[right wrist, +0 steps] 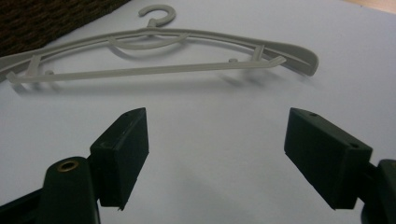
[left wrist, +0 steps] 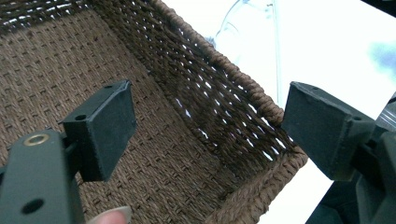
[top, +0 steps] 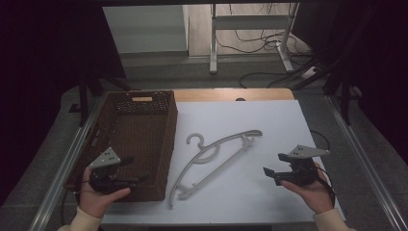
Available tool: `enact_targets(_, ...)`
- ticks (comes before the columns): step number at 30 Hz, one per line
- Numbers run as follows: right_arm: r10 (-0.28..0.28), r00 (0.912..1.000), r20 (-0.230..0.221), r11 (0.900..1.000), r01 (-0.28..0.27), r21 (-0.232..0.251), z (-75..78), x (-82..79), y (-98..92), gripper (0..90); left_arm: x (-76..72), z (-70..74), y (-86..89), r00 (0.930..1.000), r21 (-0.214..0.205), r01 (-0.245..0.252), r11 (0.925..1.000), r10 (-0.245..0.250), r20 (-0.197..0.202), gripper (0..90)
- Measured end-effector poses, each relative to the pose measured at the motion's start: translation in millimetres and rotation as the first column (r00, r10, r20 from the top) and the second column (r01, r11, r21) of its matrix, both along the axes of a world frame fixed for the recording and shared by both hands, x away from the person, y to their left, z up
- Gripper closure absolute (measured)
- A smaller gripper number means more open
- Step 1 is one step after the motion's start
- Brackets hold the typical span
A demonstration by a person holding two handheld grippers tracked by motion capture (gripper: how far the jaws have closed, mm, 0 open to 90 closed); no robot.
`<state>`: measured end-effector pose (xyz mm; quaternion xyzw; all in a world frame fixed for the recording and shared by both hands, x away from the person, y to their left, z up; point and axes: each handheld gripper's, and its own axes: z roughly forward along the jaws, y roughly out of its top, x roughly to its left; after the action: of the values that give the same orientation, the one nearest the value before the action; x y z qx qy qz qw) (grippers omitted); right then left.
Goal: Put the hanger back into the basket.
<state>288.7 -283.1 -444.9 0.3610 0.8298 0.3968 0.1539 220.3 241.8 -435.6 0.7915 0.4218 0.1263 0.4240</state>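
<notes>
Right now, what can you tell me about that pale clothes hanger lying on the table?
The hanger looks like pale grey plastic, one moulded piece: a small open hook at the top, curved shoulders, a straight lower bar and little notches near the ends. It lies flat and slantwise on the white tabletop, one end close to the brown wicker basket, whether touching it I cannot tell. It seems whole and carries no garment. Neither gripper touches it; the right gripper points toward it with open jaws.
</notes>
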Motion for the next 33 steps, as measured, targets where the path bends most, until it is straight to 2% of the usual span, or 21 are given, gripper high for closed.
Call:
enact_targets(13,0.003,1.0,-0.007,1.0,-0.003,-0.009,2.9,6.0,7.5,19.6,-4.0,0.8,0.0,1.0,0.003,-0.007,1.0,0.007,0.001,17.3)
enact_targets(20,0.016,0.9995,-0.026,0.9994,-0.017,-0.031,1.4,17.2,16.3,21.1,-5.4,2.5,0.0,1.0,0.007,-0.004,1.0,0.004,0.008,17.3)
enact_targets(22,0.031,0.9982,-0.05,0.9984,-0.034,-0.045,1.4,27.6,28.0,21.4,-5.3,1.9,0.2,1.0,0.006,-0.002,1.0,0.002,0.004,17.4)
enact_targets(23,0.031,0.9982,-0.05,0.9984,-0.034,-0.045,1.4,27.6,28.0,21.4,-5.3,1.9,0.2,1.0,0.006,-0.002,1.0,0.002,0.004,17.3)
enact_targets(25,0.05,0.9962,-0.072,0.9961,-0.055,-0.069,3.5,39.7,44.6,22.8,-5.9,2.4,-0.2,1.0,0.01,0.002,0.9999,-0.002,0.007,17.3)
enact_targets(29,0.077,0.9928,-0.092,0.991,-0.087,-0.102,7.6,54.6,68.8,26.5,-6.9,3.3,-0.7,0.9999,0.007,0.004,1.0,-0.004,0.011,17.4)
enact_targets(30,0.077,0.9928,-0.092,0.991,-0.087,-0.102,7.6,54.6,68.8,26.5,-6.9,3.3,-0.7,0.9999,0.007,0.004,1.0,-0.004,0.011,17.4)
enact_targets(31,0.078,0.9907,-0.112,0.9887,-0.091,-0.119,8.6,62.4,80.3,29.1,-7.2,4.1,-0.3,0.9999,0.006,0.003,1.0,-0.003,0.011,17.4)
enact_targets(33,0.089,0.9872,-0.132,0.9858,-0.106,-0.13,8.6,70.7,91.2,31.5,-8.0,6.6,0.5,0.9998,0.004,0.002,1.0,-0.002,0.019,17.4)
